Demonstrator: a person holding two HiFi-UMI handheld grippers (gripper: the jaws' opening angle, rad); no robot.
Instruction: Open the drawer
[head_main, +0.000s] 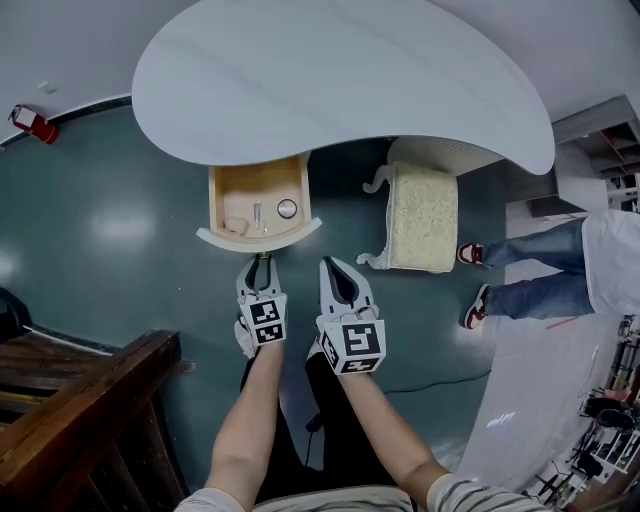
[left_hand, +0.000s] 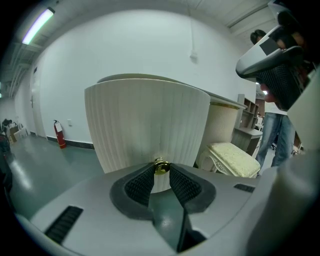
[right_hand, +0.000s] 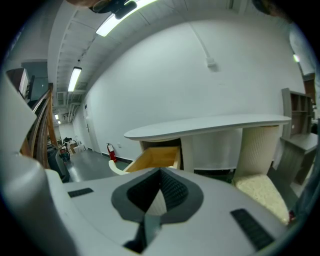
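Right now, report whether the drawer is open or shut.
Open: the drawer stands pulled out from under the tabletop, its wooden inside exposed, with the left tool closed on its brass knob.

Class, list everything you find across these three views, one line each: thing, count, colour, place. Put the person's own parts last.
tabletop: one, white, curved, across the top of the head view
drawer: one, white front, wooden inside, pulled out under the tabletop
knob: one, gold, on the drawer front
small items: a few, too small to name, inside the drawer
stool: one, cream, right of the drawer
fire extinguisher: one, red, far left by the wall
wooden staircase: one, brown, bottom left
bystander: one, blue jeans, right edge
left gripper: one, white, closed on the knob
right gripper: one, white, shut, empty, beside the left gripper
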